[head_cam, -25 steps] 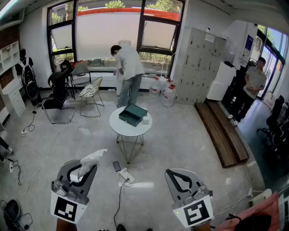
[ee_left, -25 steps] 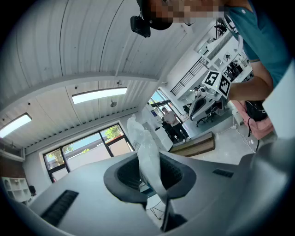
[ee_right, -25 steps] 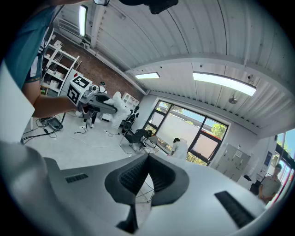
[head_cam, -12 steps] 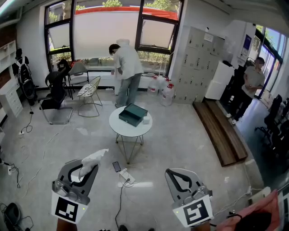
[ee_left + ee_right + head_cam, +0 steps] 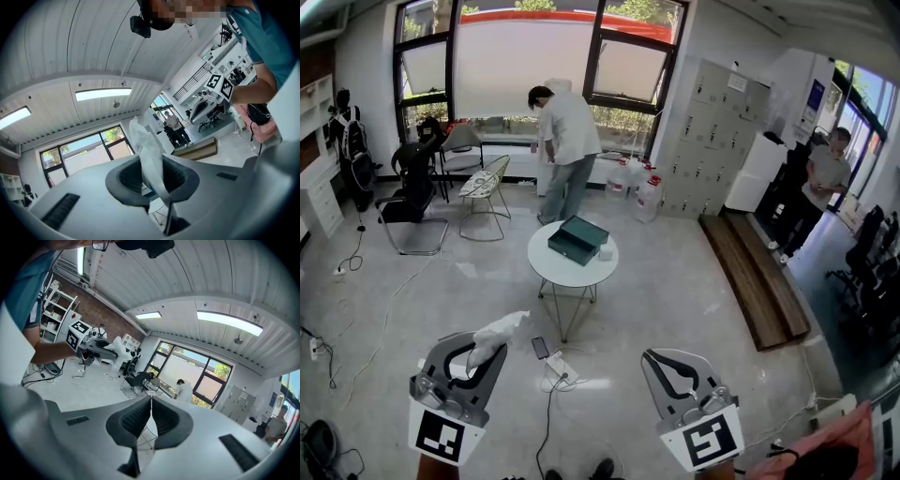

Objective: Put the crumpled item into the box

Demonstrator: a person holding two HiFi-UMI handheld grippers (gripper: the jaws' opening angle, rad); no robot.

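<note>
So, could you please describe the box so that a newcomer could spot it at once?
In front of the big windows stands a round white table mid-floor. The box lies on it: flat, dark green, rectangular, far larger than the small white thing beside it.

Grey left gripper (image 5: 473,345) and right gripper (image 5: 667,364) bear black-and-white marker cubes (image 5: 439,436); teal sleeve (image 5: 262,37).

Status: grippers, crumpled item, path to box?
Left gripper shut on crumpled item. Right gripper shut, empty. Box on round table ahead. Floor cable in between.
</note>
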